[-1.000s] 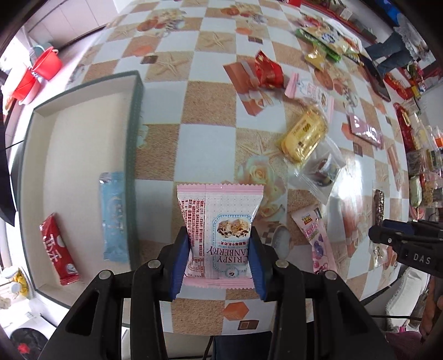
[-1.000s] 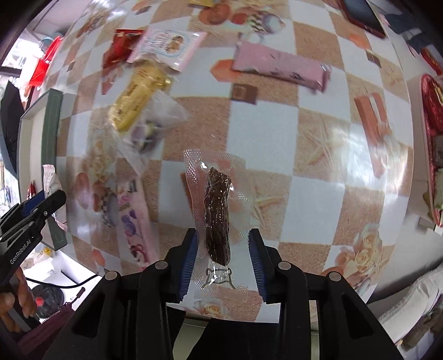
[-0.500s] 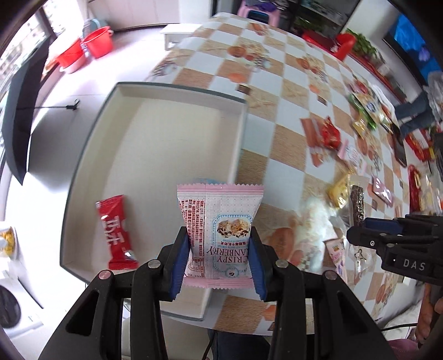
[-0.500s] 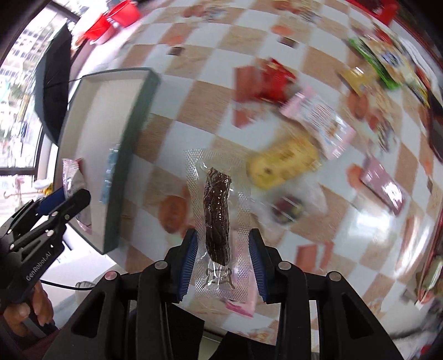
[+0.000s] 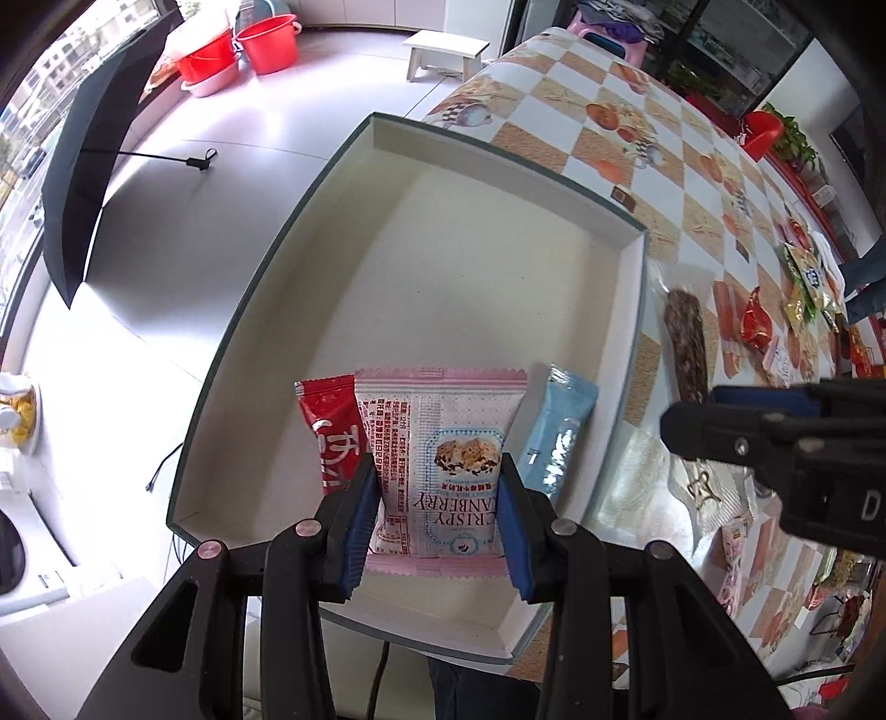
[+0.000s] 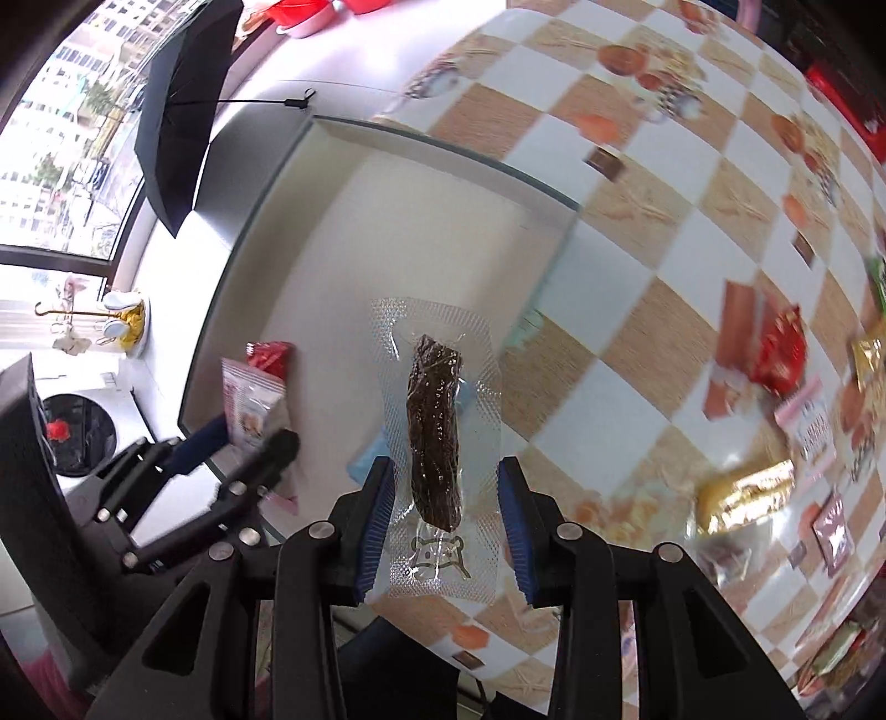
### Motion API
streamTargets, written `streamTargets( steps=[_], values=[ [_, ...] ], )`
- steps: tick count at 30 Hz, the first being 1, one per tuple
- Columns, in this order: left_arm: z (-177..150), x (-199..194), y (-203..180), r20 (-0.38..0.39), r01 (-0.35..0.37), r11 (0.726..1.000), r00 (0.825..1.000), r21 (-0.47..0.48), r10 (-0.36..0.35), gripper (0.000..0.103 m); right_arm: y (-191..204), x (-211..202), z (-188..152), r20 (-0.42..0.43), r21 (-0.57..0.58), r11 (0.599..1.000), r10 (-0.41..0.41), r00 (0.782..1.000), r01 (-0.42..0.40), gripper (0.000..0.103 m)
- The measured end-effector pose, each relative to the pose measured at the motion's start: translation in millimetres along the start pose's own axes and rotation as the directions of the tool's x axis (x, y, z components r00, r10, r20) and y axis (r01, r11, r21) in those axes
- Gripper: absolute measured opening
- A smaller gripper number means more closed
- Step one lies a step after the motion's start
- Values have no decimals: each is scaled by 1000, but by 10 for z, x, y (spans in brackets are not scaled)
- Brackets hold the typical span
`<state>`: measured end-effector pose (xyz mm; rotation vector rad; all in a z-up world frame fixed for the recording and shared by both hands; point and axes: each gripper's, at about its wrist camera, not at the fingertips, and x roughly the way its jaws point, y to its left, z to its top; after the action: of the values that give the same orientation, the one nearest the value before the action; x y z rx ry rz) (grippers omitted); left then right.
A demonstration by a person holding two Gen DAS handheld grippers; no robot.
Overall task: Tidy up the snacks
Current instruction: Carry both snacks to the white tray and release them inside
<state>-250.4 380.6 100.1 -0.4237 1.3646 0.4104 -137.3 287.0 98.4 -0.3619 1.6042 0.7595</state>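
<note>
My left gripper (image 5: pixel 437 520) is shut on a pink cranberry crisp packet (image 5: pixel 440 443) and holds it above the near part of a white box with a green rim (image 5: pixel 642 310). A red packet (image 5: pixel 332 426) and a light blue packet (image 5: pixel 559 437) lie in the box behind it. My right gripper (image 6: pixel 446 515) is shut on a clear pouch with a dark brown stick (image 6: pixel 434 432), held over the box's right edge (image 6: pixel 443 149). The right gripper also shows in the left wrist view (image 5: pixel 775 437), the left gripper in the right wrist view (image 6: pixel 243 443).
The checkered table (image 6: pixel 637 232) carries several loose snacks at the right: a red packet (image 6: pixel 778 349), a gold packet (image 6: pixel 742 493), a pink packet (image 6: pixel 814 432). A black umbrella (image 5: pixel 83 166) and red buckets (image 5: pixel 243 44) stand on the floor beyond the box.
Both grippers have swung left from the table's snack pile toward the box, each keeping its packet. The left one is now over the box interior, the right one at its right edge.
</note>
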Motion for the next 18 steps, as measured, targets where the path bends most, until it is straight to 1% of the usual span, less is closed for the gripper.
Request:
streamTargets(
  steps=[4,7,8,9,10,11,12,13,14,16,18],
  values=[
    [-32,50,69,-17,-6,1000,1000,-13,6,44,171,93,135,-5,-20,1000,0,1000,0,39],
    [-48,77,92,-29,-2,1000,1000,-10,1,45,209,127,215,-8,-12,1000,7,1000,-7,40],
    [-48,86,86,-31,-11,1000,999,-5,10,49,211,128,231,-9,-8,1000,12,1000,-12,43],
    [-51,93,75,-32,-24,1000,999,2,24,58,218,144,244,-18,-6,1000,24,1000,-24,47],
    [-46,103,58,-31,-36,999,999,7,36,64,216,161,248,-28,-4,1000,29,999,-29,60],
    [-56,102,51,-29,-44,999,999,9,45,75,202,186,250,-37,-2,1000,29,999,-29,72],
    [-68,96,45,-25,-44,999,999,11,44,77,181,206,247,-40,4,1000,18,999,-18,96],
    [-78,94,37,-27,-36,999,999,15,36,77,157,210,235,-35,9,1000,6,999,-6,100],
    [-86,102,26,-35,-29,999,999,21,30,77,103,208,198,-30,15,1000,-6,1000,7,100],
    [-104,125,-11,-55,-36,999,998,40,38,77,-13,218,134,-46,36,999,-19,999,20,100],
    [-126,135,-65,-66,-36,997,997,64,40,77,-244,181,1,-54,71,997,-32,998,36,100]
  ],
)
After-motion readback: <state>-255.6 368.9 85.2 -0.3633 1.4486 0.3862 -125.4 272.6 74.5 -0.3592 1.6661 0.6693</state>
